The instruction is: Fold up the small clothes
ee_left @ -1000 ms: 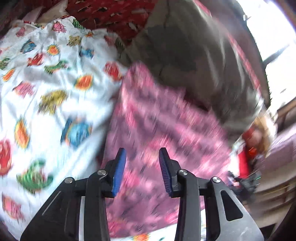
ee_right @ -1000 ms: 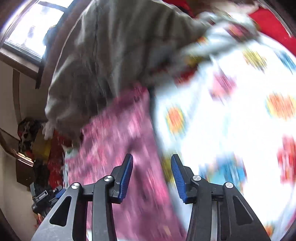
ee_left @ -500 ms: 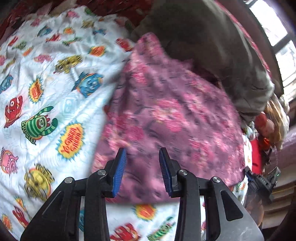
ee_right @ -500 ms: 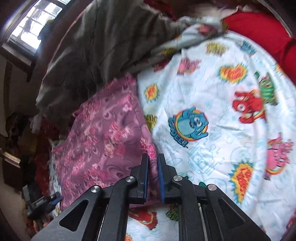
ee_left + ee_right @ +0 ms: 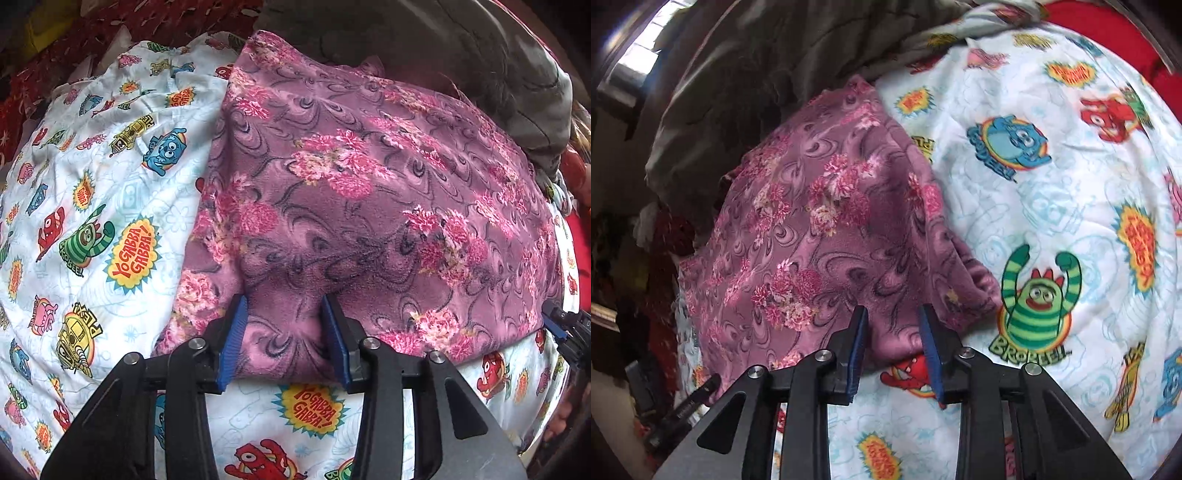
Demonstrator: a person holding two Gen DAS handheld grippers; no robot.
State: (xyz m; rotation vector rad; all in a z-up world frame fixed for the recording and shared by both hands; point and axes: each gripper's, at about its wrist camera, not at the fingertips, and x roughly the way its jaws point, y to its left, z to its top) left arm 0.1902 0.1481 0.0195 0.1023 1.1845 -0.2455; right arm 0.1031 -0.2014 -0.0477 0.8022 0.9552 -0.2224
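A soft, light purple floral garment [image 5: 369, 206] is lying on a cartoon-print sheet [image 5: 110, 206], its limp near hem sitting between the opening jaws of left gripper [image 5: 284, 341] and right gripper [image 5: 893, 352], neither yet clamping; the hem corners are looking like the best places to pinch.

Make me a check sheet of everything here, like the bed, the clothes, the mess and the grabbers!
Surface: cartoon sheet, wrinkled, spread over the bed.
Job's things: purple floral cloth lying fairly flat on the sheet, its near edge at both grippers.
Clutter: grey blanket bunched behind the cloth; red fabric past the sheet.
Grippers: left gripper straddles the cloth's near edge, jaws opening, pads not pressing. Right gripper at the cloth's near corner, jaws opening, nothing pinched.
Cables: nothing seen.
Surroundings: bright window at upper left; dim, jumbled things beside the bed, too dark to name.
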